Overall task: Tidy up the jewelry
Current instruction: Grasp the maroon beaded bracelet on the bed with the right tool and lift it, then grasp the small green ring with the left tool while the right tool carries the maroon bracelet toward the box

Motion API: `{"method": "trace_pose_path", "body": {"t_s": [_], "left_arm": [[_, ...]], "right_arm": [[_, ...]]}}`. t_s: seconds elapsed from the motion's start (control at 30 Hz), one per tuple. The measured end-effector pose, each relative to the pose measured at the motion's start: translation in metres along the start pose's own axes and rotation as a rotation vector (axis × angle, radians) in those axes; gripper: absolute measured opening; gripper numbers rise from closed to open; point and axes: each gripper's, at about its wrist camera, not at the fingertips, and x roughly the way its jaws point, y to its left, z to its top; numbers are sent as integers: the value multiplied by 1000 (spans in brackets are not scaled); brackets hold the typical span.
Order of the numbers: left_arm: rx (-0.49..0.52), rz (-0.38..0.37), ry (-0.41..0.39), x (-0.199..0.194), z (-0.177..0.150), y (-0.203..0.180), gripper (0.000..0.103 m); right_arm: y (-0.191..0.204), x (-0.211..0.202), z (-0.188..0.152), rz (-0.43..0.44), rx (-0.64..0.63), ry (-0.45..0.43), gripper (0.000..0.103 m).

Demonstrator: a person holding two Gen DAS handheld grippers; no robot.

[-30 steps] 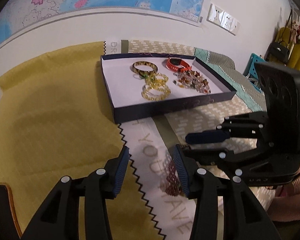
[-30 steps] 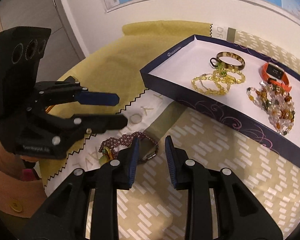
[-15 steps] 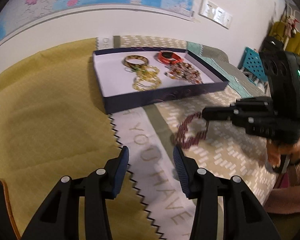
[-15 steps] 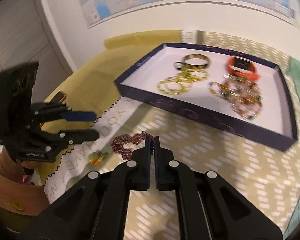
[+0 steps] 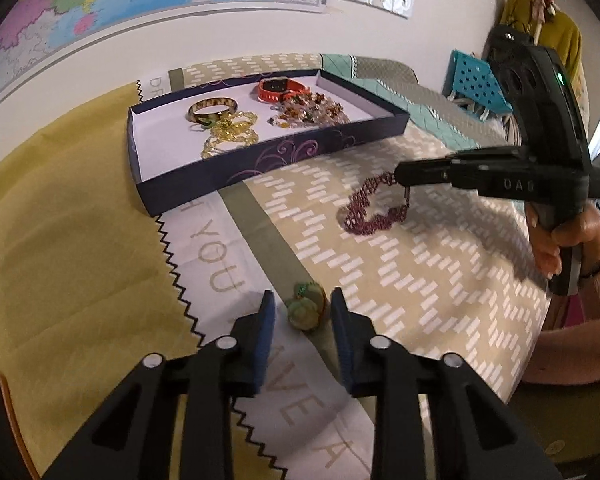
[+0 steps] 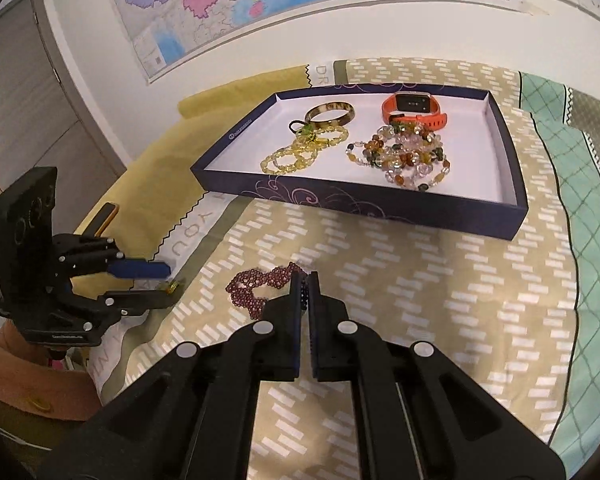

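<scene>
My right gripper [image 6: 305, 280] is shut on a dark red beaded bracelet [image 6: 260, 286] and holds it above the patterned cloth, short of the navy tray [image 6: 364, 202]; the bracelet also shows hanging in the left wrist view [image 5: 374, 210]. My left gripper [image 5: 302, 312] is open, its fingers on either side of a small green and orange ornament [image 5: 306, 308] lying on the cloth. The tray [image 5: 260, 168] holds a brown bangle [image 6: 329, 113], yellow bead bracelets [image 6: 300, 152], an orange watch [image 6: 412, 106] and mixed bead strands [image 6: 404, 156].
A yellow cloth [image 5: 60, 240] covers the left of the surface. A white strip with letters [image 5: 228, 264] runs toward me. A teal quilt [image 6: 572, 152] lies to the right of the tray. A wall with a map [image 6: 260, 0] stands behind.
My right gripper shut on the dark red bracelet and lifted it toward the tray. My left gripper moved forward so that the green ornament lies between its open fingers.
</scene>
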Motion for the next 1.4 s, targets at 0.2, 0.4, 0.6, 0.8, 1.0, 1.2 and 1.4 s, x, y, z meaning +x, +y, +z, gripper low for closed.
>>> {"method": "trace_pose_path", "body": {"t_s": [0.2,0.4,0.6,0.8,1.0,1.2,1.4], "left_arm": [[23,32,2,-2,-4,-6,16],[-12,39,-8,-2,-1,-4,14],[-28,19,-48,-8,9,-6,13],[-37,-4,-90,-13,23,-9,13],[-43,-21,-106,-12,34,-12,13],[-46,-26,-130,-12,48,-11,14],[-40,-24,-151,-13,62,-9,13]], "right_arm": [[0,-3,-2,8,8,-10,4],[3,-10,-4,11,10,-33,4],[6,-26,3,21,8,-80,4],[9,-40,10,18,-1,-117,4],[10,-53,18,3,-13,-149,4],[12,-63,29,-13,-31,-180,4],[12,-68,39,-25,-41,-203,4]]}}
